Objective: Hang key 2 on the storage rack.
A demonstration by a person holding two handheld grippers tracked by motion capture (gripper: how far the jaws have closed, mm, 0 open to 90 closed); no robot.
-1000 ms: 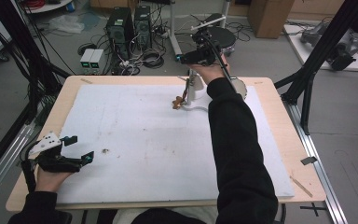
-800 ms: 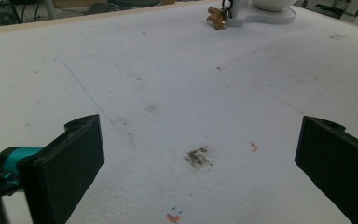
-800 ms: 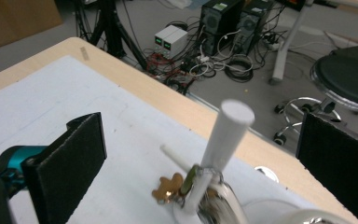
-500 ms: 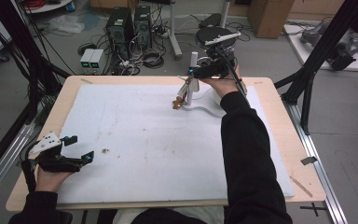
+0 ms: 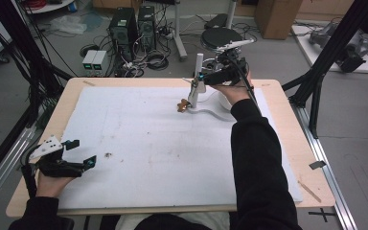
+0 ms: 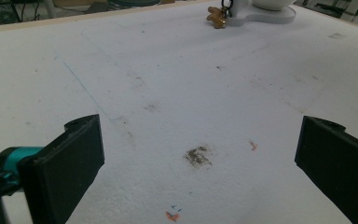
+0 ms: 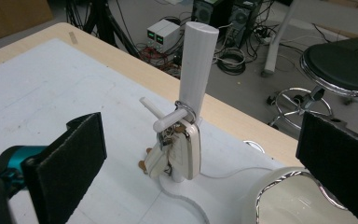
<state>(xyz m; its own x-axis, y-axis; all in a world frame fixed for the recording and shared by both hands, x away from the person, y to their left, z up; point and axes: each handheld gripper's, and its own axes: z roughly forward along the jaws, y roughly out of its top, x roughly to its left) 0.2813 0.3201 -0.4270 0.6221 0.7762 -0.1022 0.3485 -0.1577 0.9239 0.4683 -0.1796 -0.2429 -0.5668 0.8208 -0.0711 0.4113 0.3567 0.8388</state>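
Both jaws spread: left gripper (image 5: 80, 152) near table edge, right gripper (image 7: 200, 154) facing key stand (image 7: 196, 84)

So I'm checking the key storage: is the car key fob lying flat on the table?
No, the car key fob hangs by its ring from a peg on the white stand, upright against the post.

The left tool (image 5: 80, 152) rests low with jaws wide apart, while the right tool (image 5: 197, 79), arm outstretched, also gapes.
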